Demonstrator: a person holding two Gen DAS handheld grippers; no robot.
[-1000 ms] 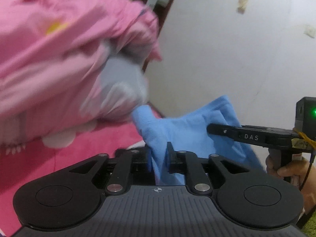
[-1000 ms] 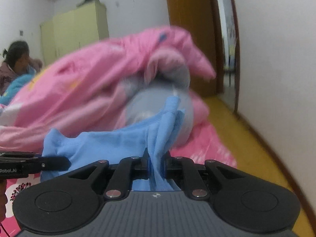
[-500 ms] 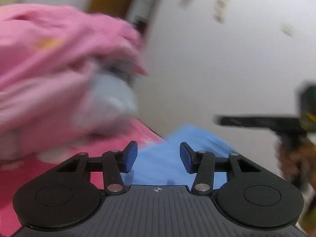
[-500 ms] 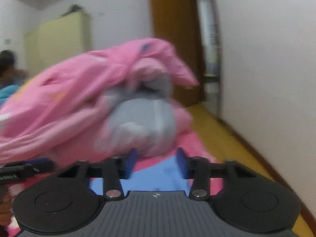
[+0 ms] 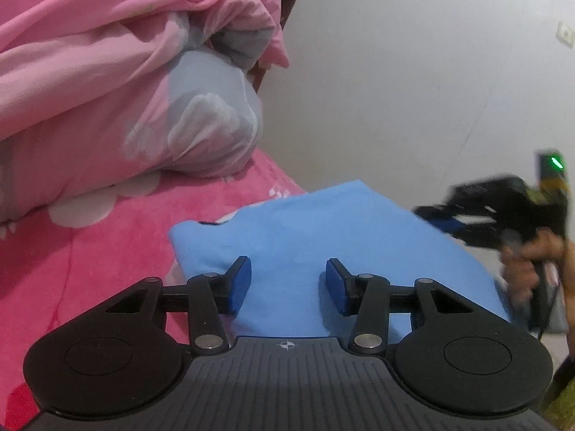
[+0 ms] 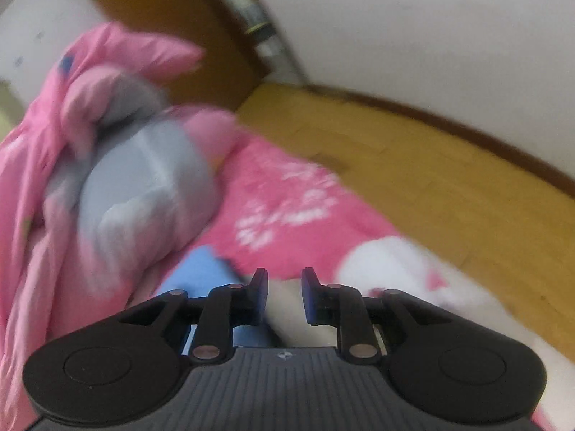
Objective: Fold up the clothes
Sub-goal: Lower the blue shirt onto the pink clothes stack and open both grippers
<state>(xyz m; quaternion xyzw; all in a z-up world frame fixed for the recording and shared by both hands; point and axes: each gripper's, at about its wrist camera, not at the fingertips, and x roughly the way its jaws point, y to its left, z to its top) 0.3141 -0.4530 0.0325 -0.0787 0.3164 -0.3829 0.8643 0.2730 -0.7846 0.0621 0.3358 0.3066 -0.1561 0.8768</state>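
Blue garment [image 5: 316, 237] lies flat on the pink bedspread [image 5: 107, 251], near our grippers, with the heaped pink quilt [image 5: 107, 72] beyond it on the far left. We judge one fold has just been laid down: the cloth sits in a tidy slab with a rounded folded edge at its left. Our left gripper [image 5: 287, 285] hangs over the near part of the cloth, fingers moderately spread with nothing between them — the pads clear of the fabric. Our right gripper [image 6: 284, 294] is blurred in both views; its jaws are opening from a narrow gap, and nothing is pinched between them. Only a white patch of the bedspread print shows beyond them, and a strip of the blue cloth lies just left of its fingers.

Next, we think, comes the following fold. That calls for each gripper to find a free edge or corner, close on a single layer, lift together and carry it across evenly — without dragging the layers already stacked beneath.
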